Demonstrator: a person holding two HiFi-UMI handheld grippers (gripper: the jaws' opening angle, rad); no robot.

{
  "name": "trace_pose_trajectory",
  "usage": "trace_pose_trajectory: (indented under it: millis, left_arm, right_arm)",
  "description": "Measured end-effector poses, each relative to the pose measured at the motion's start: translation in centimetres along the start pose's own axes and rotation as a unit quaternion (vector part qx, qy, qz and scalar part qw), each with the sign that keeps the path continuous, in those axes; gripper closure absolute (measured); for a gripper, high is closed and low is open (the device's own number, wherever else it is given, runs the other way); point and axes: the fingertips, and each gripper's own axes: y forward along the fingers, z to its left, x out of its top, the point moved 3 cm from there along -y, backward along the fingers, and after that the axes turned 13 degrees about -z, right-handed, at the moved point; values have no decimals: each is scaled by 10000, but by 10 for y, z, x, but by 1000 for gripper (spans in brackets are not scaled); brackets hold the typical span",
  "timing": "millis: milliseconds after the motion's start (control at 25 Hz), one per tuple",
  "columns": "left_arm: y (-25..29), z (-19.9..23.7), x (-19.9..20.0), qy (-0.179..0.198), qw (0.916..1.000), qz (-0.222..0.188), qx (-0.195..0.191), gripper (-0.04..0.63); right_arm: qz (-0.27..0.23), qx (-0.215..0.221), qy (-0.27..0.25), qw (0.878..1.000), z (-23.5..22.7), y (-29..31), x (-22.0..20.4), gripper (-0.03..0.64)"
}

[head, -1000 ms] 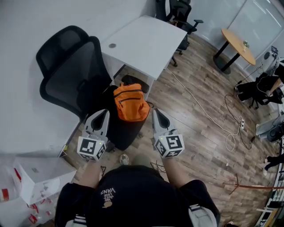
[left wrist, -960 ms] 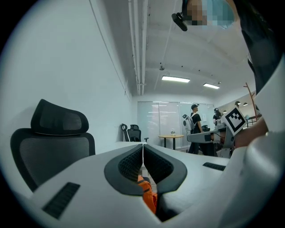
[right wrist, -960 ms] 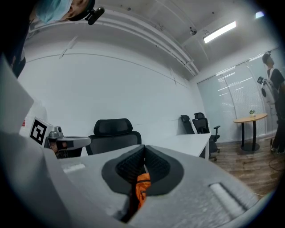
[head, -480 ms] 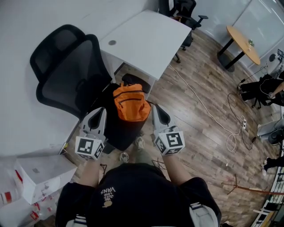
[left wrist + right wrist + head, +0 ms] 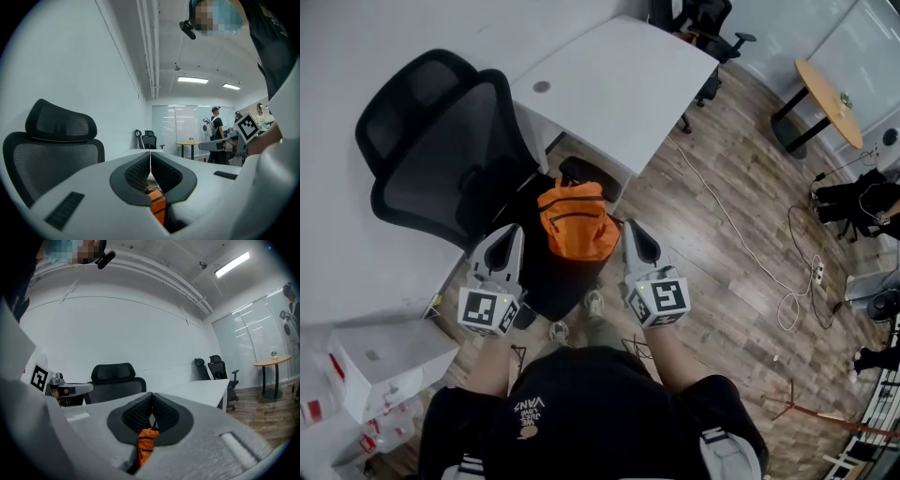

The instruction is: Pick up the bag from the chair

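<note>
Below, orange bag (image 5: 575, 221) on black chair (image 5: 441, 169), left gripper (image 5: 515, 233) and right gripper (image 5: 632, 230) flanking it, fingers pressed together

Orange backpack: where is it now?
Head view centre: the orange backpack sits on the black office chair, between the left gripper and right gripper.

Orange bag (image 5: 575, 221) matt cloth, chair (image 5: 441, 159) back black open mesh, bench (image 5: 619, 84) top smooth matt white, floor (image 5: 741, 272) wood-grain planks, left hand-held gripper (image 5: 514, 231) matt grey plastic shell, pads (image 5: 137, 172) black, ribbed
</note>
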Motion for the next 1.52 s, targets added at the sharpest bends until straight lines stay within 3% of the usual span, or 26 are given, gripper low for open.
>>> trace_pose_trajectory:
  millis: [840, 1520]
  left_arm:
    - [39, 18, -67, -94, 9991, 400, 125, 589]
    - [51, 22, -113, -279, 9973, 677, 86, 589]
  right_arm:
    - [365, 117, 37, 9993, -43, 48, -61, 618]
    - [694, 213, 115, 9973, -49, 69, -111, 618]
